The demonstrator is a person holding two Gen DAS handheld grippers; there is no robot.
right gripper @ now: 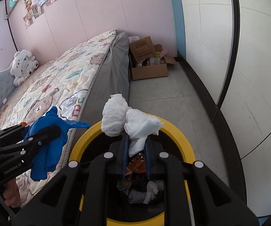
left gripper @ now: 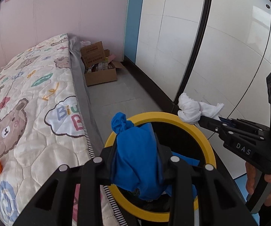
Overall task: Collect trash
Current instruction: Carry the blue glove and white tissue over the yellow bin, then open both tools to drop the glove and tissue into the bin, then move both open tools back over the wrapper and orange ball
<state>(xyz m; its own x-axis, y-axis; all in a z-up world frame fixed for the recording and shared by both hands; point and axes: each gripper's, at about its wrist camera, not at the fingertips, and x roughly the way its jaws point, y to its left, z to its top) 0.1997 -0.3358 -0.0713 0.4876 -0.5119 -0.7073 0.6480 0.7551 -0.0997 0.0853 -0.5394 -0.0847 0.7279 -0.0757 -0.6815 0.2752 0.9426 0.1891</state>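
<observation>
We are noting left gripper [left gripper: 137, 160] clamping crumpled blue plastic bag [left gripper: 135, 158] above yellow-rimmed round bin [left gripper: 208, 146]; right gripper [right gripper: 135, 150] pinching white tissue wad [right gripper: 129, 120] over bin's far rim.

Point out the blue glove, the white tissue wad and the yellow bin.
blue glove [left gripper: 135, 162]: left wrist view, its bunched middle.
white tissue wad [right gripper: 116, 116]: right wrist view, its left lump.
yellow bin [right gripper: 180, 137]: right wrist view, its rim.

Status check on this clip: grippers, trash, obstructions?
Left gripper shut on blue bag. Right gripper shut on white wad. Both above yellow-rimmed bin. Nothing blocking.
</observation>
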